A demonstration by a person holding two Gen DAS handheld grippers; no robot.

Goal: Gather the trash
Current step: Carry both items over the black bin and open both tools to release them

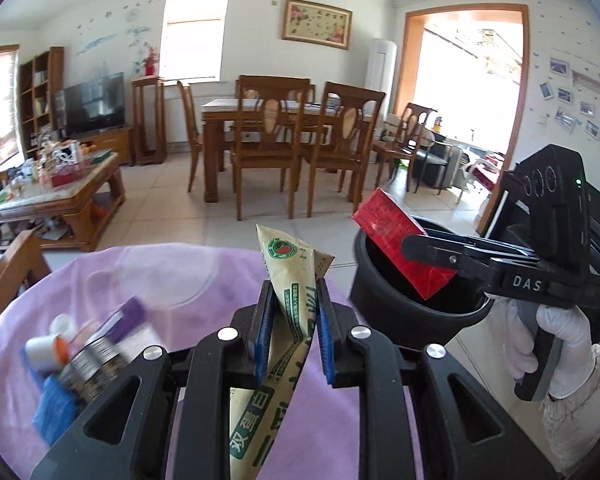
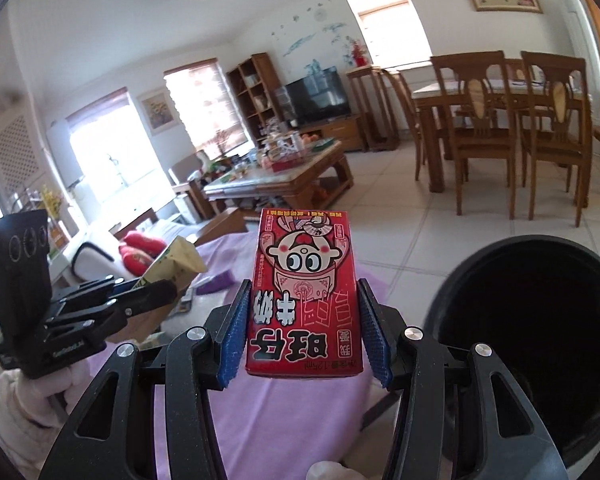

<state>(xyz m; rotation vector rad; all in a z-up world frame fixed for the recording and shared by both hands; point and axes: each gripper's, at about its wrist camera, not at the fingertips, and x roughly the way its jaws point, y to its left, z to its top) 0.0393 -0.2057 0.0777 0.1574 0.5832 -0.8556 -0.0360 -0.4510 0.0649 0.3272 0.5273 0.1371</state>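
My left gripper [image 1: 293, 300] is shut on a beige and green drink pouch [image 1: 290, 280], held upright above the purple-covered table [image 1: 160, 280]; both also show in the right wrist view, the gripper [image 2: 168, 288] and the pouch [image 2: 176, 260]. My right gripper [image 2: 302, 320] is shut on a red milk carton [image 2: 304, 292]. In the left wrist view the right gripper [image 1: 420, 246] holds the red carton [image 1: 396, 240] over the mouth of the black trash bin [image 1: 384, 296]. The bin [image 2: 520, 320] stands right of the table.
Blurred litter lies at the table's left: a small white bottle [image 1: 44, 350], a purple-and-silver wrapper [image 1: 108, 340], a blue item [image 1: 56, 408]. A dining table with chairs [image 1: 284, 128], a cluttered coffee table [image 1: 56, 196] and tiled floor lie beyond.
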